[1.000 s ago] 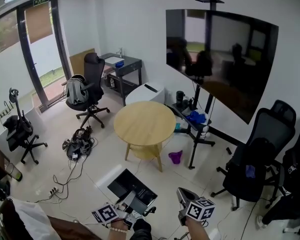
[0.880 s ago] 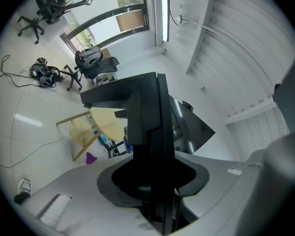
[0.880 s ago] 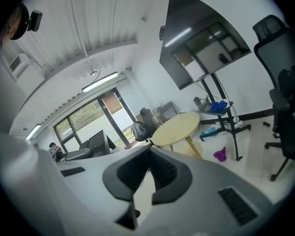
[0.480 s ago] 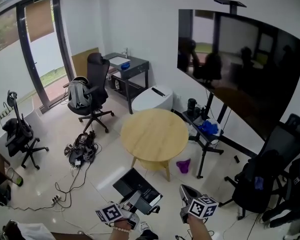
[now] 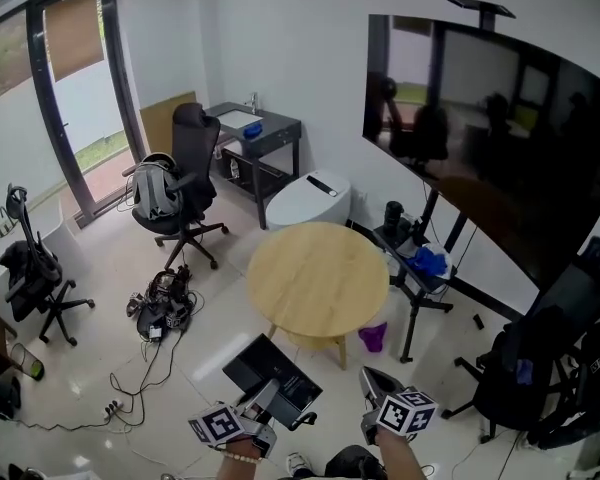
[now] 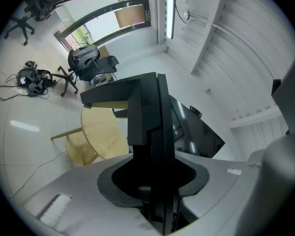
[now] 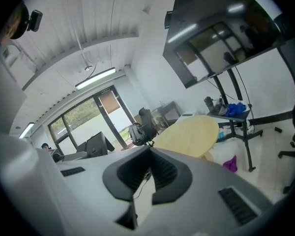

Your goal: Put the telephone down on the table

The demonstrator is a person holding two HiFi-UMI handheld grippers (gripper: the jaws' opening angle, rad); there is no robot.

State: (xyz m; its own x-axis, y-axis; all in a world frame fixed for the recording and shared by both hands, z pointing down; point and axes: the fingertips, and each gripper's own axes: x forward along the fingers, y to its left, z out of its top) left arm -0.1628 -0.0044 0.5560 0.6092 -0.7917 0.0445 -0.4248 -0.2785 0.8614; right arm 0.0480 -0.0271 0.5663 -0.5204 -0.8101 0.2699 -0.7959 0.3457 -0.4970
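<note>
The telephone (image 5: 270, 370) is a flat black slab, and my left gripper (image 5: 268, 404) is shut on its near edge at the bottom of the head view. In the left gripper view the telephone (image 6: 148, 127) stands edge-on between the grey jaws of the left gripper (image 6: 155, 191). The round wooden table (image 5: 318, 278) stands ahead on the floor, apart from both grippers, and it is also visible as the table (image 6: 101, 132) and the table (image 7: 189, 132). My right gripper (image 5: 372, 388) is beside the left one; in its own view the right gripper (image 7: 148, 152) has its pads together and holds nothing.
A large dark screen (image 5: 480, 138) on a wheeled stand stands right of the table. A white rounded unit (image 5: 305, 200) sits behind it. Office chairs (image 5: 180, 183) and a tangle of cables (image 5: 160, 303) are at the left. A purple object (image 5: 373, 337) lies under the table's right side. More chairs (image 5: 540, 368) crowd the right.
Both grippers and the head camera have moved forward towards the round table, which now looks nearer and more central. The telephone stays in the left gripper.
</note>
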